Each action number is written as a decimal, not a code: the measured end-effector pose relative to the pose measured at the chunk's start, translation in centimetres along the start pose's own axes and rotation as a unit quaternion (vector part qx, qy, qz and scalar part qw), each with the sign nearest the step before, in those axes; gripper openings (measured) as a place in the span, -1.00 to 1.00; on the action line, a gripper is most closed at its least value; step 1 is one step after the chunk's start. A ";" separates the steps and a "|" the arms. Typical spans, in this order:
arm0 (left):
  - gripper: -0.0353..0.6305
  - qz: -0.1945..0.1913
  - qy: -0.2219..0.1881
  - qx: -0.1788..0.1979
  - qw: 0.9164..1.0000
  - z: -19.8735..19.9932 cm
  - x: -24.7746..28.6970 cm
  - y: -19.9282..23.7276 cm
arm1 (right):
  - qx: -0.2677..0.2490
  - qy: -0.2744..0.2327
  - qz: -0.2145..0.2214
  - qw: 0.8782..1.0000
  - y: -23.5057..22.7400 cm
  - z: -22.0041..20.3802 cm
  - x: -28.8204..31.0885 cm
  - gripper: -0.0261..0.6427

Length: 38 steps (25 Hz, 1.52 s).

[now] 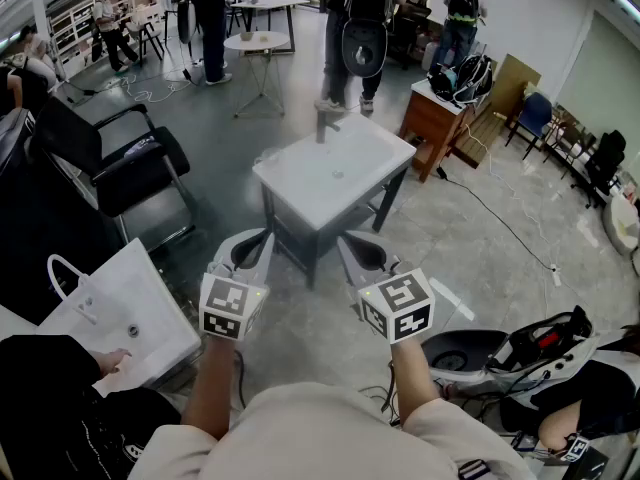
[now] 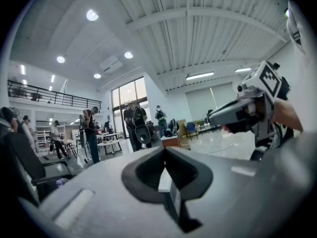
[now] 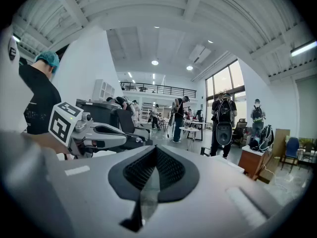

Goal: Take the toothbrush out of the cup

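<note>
Both grippers were held low in front of the person, well short of the white table (image 1: pixel 335 173). The left gripper (image 1: pixel 262 240) had its jaws pressed fully together with nothing between them, and the right gripper (image 1: pixel 348 243) looked the same, its jaws meeting in a thin line and empty.

The trouble I could foresee lay in the reach. The only thing on the table that could be the cup (image 1: pixel 323 126) stood at the far edge, so a gripper coming across with its jaws not opened in time might knock it over or push it off onto the floor. A pull on the toothbrush at a slant, with nothing steadying the cup, could lift or tip the cup along with it.

As for the task's thing, the cup showed only as a small grey upright shape at the far rim of the table, probably with the toothbrush standing in it, though it was too blurred to tell the brush from the cup
</note>
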<state>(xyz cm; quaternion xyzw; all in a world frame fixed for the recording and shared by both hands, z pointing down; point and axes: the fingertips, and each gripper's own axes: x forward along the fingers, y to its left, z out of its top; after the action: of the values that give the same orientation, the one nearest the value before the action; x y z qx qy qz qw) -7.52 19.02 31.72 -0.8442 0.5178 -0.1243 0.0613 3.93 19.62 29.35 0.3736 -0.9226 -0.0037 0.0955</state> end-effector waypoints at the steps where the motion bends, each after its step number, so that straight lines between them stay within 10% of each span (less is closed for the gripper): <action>1: -0.89 0.000 -0.001 0.001 1.000 0.1 0.0 -0.1 | 0.001 0.000 -0.001 1.000 -0.1 0.1 -0.1 -0.90; 23: -0.88 0.016 0.028 -0.021 0.999 0.0 2.6 -9.0 | 0.048 0.006 0.022 0.999 -6.0 -4.5 -6.3 -0.90; 38: -0.88 0.019 0.027 -0.022 0.999 -2.1 11.9 -5.5 | 0.058 0.005 0.031 0.998 -13.1 -6.1 0.2 -0.90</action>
<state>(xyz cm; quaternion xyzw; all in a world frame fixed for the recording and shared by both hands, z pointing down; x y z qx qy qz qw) 1.78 10.96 36.74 -0.8318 0.5376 -0.1345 0.0310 13.91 10.38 34.38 0.3498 -0.9320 0.0546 0.0778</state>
